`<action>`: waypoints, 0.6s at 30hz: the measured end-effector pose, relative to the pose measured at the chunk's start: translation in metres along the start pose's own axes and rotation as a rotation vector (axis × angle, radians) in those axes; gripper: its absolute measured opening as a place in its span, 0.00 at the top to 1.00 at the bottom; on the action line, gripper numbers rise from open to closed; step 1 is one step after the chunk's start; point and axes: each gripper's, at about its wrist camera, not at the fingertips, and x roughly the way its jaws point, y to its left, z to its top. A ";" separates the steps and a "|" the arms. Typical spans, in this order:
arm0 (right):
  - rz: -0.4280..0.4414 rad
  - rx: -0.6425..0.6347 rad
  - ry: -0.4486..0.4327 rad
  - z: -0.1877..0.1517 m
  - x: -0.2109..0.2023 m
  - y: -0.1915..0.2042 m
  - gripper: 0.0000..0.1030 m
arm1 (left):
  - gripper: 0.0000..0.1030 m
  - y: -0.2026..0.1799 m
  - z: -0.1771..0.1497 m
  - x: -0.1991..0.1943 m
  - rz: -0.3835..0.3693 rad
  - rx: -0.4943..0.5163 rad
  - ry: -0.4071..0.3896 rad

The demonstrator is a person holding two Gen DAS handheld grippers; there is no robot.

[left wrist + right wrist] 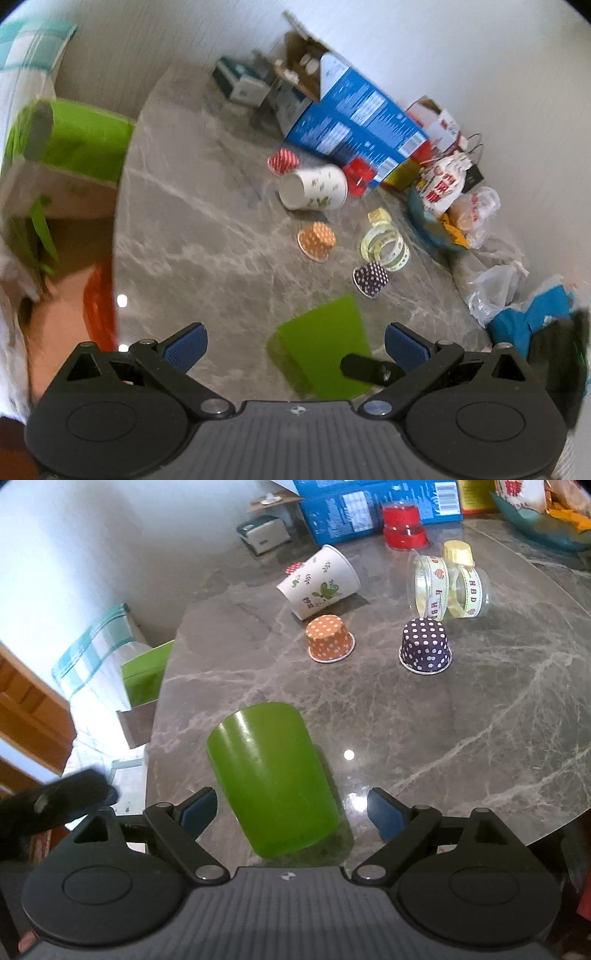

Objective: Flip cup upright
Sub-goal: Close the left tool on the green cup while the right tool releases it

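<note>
A green plastic cup [271,779] stands upside down on the grey marble table [461,738], its wide rim on the surface. My right gripper [291,814] is open, its blue fingers either side of the cup's lower part without touching. In the left wrist view the green cup [325,347] sits just ahead of my open, empty left gripper [295,345], and a dark finger of the right gripper [369,369] shows in front of the cup.
A white leaf-print paper cup [319,581] lies on its side. An orange dotted cup [330,638] and a navy dotted cup [425,646] stand inverted. A clear ribbon-wrapped cup [448,587], a red cup [404,526] and blue boxes [369,506] lie beyond. The table edge is at left.
</note>
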 end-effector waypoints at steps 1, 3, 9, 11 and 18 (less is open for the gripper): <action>0.006 -0.009 0.000 -0.002 -0.001 -0.001 0.13 | 0.00 -0.003 0.000 0.008 0.000 -0.030 0.026; 0.021 -0.020 -0.009 -0.007 -0.004 -0.006 0.13 | 0.01 -0.011 0.000 0.024 0.016 -0.073 0.076; 0.072 -0.053 -0.038 -0.019 -0.018 -0.022 0.13 | 0.07 -0.031 -0.004 0.060 0.115 -0.155 0.160; 0.096 -0.051 -0.045 -0.022 -0.023 -0.029 0.13 | 0.09 -0.034 -0.006 0.067 0.155 -0.194 0.166; 0.150 -0.072 -0.085 -0.033 -0.044 -0.048 0.12 | 0.12 -0.054 -0.007 0.083 0.296 -0.221 0.174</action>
